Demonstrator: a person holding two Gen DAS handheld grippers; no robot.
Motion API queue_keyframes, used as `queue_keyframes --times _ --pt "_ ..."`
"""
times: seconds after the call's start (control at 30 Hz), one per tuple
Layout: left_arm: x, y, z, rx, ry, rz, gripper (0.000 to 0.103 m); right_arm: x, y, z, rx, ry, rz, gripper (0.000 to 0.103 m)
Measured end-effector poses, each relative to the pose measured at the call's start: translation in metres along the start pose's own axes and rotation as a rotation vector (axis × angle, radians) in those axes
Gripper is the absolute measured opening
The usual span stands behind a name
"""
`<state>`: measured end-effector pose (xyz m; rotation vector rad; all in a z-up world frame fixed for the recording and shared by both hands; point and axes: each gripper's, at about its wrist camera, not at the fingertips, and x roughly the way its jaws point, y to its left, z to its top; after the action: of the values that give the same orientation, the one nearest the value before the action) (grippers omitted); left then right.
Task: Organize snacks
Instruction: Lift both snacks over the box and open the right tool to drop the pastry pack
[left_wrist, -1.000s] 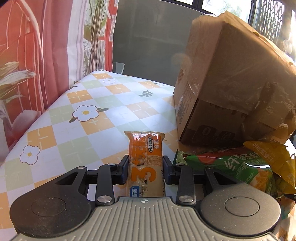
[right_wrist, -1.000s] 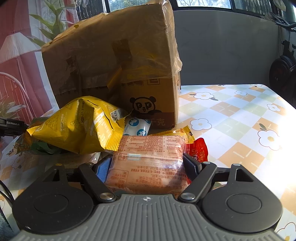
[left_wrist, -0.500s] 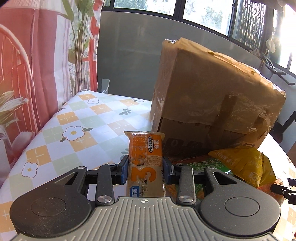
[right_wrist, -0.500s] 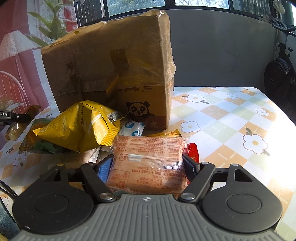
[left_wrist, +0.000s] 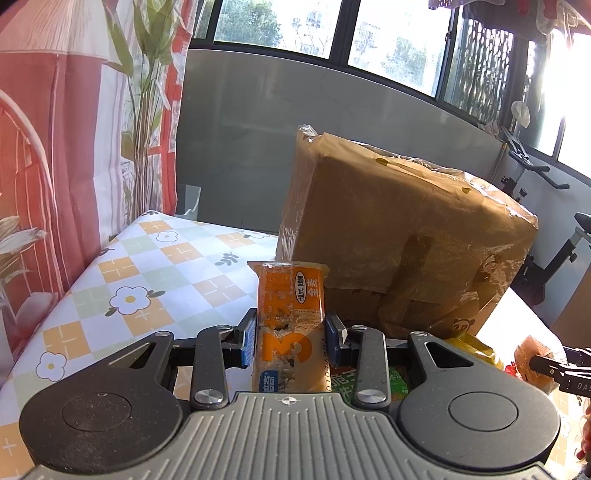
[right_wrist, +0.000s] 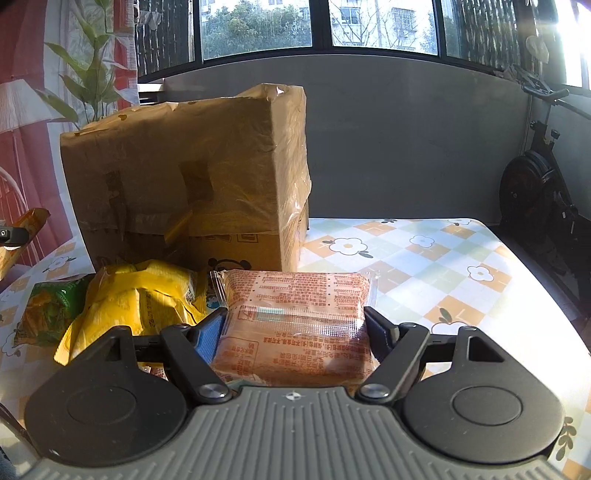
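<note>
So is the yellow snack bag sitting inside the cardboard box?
No, the yellow snack bag lies on the table in front of the cardboard box.

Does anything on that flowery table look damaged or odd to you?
Yes: the big cardboard box looks battered, with crumpled walls, wrinkled plastic tape and dark patches. In front of it a yellow snack bag and a green packet lie in a loose heap.
</note>
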<state>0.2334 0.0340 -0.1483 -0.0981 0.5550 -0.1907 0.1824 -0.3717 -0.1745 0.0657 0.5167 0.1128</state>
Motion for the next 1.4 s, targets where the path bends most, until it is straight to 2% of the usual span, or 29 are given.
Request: queue_keyframes --times 0.13,0.33,0.57,0.7,0.87,1.03,1.23,1.4 --pt "-0.004 0.001 0.002 -0.009 -0.010 -0.012 0.038 -0.011 -0.012 0.003 0.025 -0.040 0.002 0.078" --pt "-0.015 -0.011 0.017 0.046 -0.068 -0.048 0.038 -0.029 -0.022 0.029 0.048 -0.128 0.004 0.078" --pt "-0.031 -0.035 0.059 0.120 -0.212 -0.090 0.038 -0.045 -0.020 0.089 0.009 -0.286 0.056 0.078" --pt "-0.022 -0.055 0.086 0.164 -0.251 -0.140 0.038 -0.037 -0.023 0.129 0.010 -0.324 0.110 0.078" --pt "0.003 -0.073 0.123 0.176 -0.275 -0.174 0.038 -0.019 -0.013 0.164 -0.074 -0.331 0.131 0.078" --pt "0.041 -0.087 0.152 0.189 -0.231 -0.193 0.038 0.022 0.013 0.192 -0.131 -0.290 0.172 0.078" --pt "0.080 -0.088 0.155 0.177 -0.150 -0.179 0.038 0.073 0.048 0.209 -0.126 -0.182 0.207 0.078" --pt "0.097 -0.084 0.156 0.166 -0.109 -0.207 0.039 0.101 0.066 0.211 -0.146 -0.113 0.235 0.078"
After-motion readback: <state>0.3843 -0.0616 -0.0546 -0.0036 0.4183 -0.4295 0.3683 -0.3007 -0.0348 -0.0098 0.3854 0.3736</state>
